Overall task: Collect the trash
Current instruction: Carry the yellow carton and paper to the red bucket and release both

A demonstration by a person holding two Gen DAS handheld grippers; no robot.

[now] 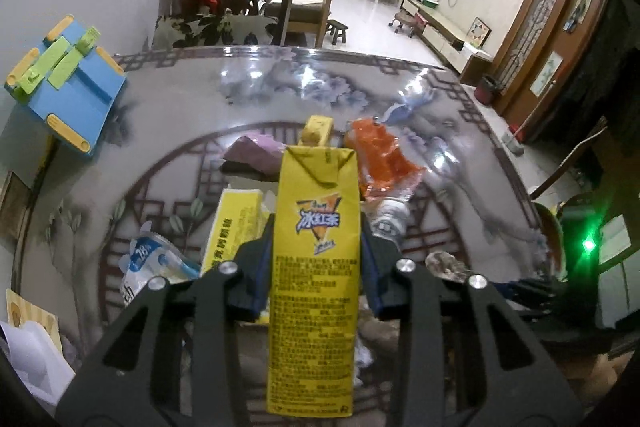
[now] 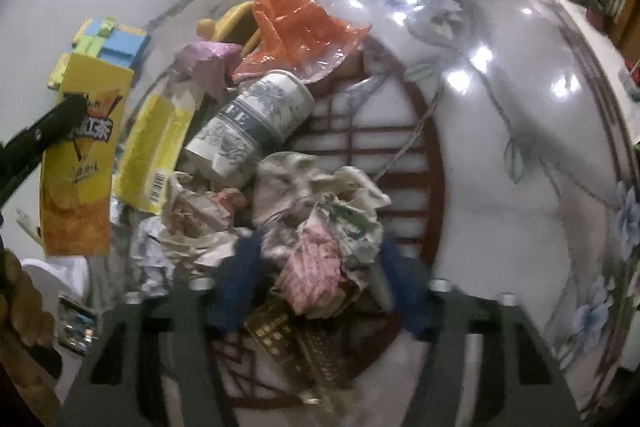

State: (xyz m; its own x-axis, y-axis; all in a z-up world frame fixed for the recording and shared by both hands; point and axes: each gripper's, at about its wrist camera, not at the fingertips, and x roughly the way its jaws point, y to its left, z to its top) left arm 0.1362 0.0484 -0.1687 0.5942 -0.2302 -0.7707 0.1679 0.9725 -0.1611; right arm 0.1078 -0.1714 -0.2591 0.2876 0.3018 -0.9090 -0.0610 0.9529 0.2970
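Two grippers are in our hands above the round glossy table with a red lattice pattern and painted flowers (image 2: 500,131), where a heap of trash lies. Our left gripper (image 1: 316,243) is clamped on the tall yellow drink carton with blue and orange print (image 1: 314,267): the blue pads press its two narrow sides, and the carton stands upright between them, lifted clear of the heap. In the right wrist view we see this same carton at 9 o'clock, with a black finger of the left gripper across its front. Our right gripper (image 2: 320,263) points down into the heap, and its blue fingers (image 2: 240,283) stand on both sides of the crumpled wad of white, pink and green paper (image 2: 320,227); the picture is blurred there, so we cannot tell if the pads really press it. At 12 o'clock from this wad lies a white paper cup with a grey floral print (image 2: 256,127), on its side. Beyond the cup is a crumpled orange plastic bag (image 2: 296,27), and at 10 o'clock from the cup a crumpled purple wrapper (image 2: 208,61). A flat yellow packet with a barcode (image 2: 154,147) lies at 9 o'clock from the cup. A dark brown box with gold letters (image 2: 288,339) lies under the wad, toward 6 o'clock. In the left wrist view, a blue plastic stand with yellow and green parts (image 1: 68,83) sits at 10 o'clock.
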